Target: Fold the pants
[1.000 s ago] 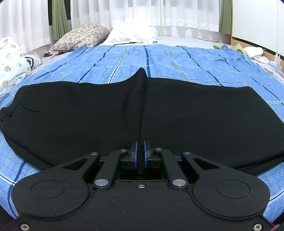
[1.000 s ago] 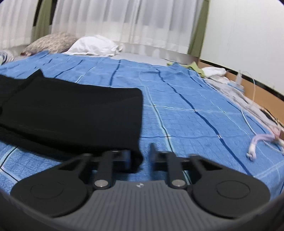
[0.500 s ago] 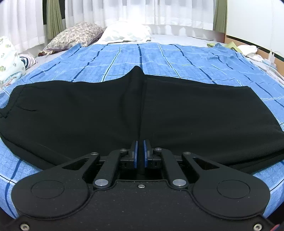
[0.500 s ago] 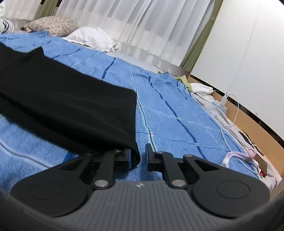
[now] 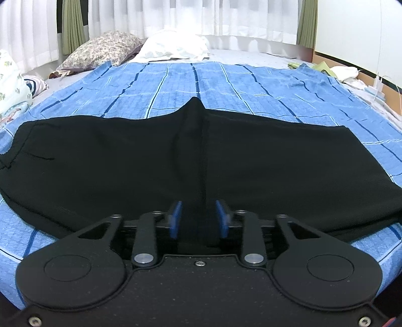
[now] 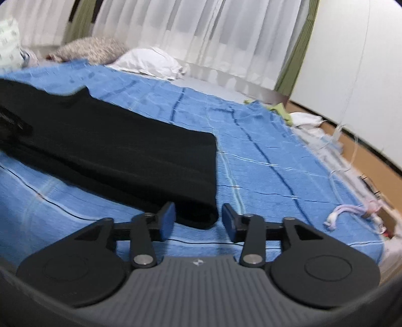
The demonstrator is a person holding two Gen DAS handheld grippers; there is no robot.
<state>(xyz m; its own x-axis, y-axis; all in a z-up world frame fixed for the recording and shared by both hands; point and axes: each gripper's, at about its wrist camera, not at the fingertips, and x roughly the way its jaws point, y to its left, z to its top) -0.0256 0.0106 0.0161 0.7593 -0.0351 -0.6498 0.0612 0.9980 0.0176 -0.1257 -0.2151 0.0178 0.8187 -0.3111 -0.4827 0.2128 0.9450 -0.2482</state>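
1. Black pants (image 5: 125,163) lie flat on a blue checked bedspread (image 5: 226,83), folded lengthwise, spreading to both sides just ahead of the left gripper (image 5: 198,216).
2. To that gripper's far left, the elastic waistband end of the pants reaches the edge of the left wrist view; beyond it sits a patterned cushion (image 5: 10,85).
3. The left gripper's jaws have just been opening and now stand apart. Black cloth lies between the blue pads (image 5: 176,216), but they do not press on it.
4. Straight ahead of the left gripper, a crease runs up the pants to a pointed peak at their far edge.
5. Further ahead lie a floral pillow (image 5: 100,50) and a white pillow (image 5: 173,45), under white curtains (image 5: 176,15).
6. In the right wrist view, the pants (image 6: 113,151) stretch away to the left of the right gripper (image 6: 198,217).
7. The right gripper's jaws have just been opening and now stand wide apart. The near corner of the pants' hem sits between the pads (image 6: 167,218), untouched, resting on the bedspread (image 6: 263,163).
8. To this gripper's right, a pale bundled cord (image 6: 344,213) lies near the bed's edge.
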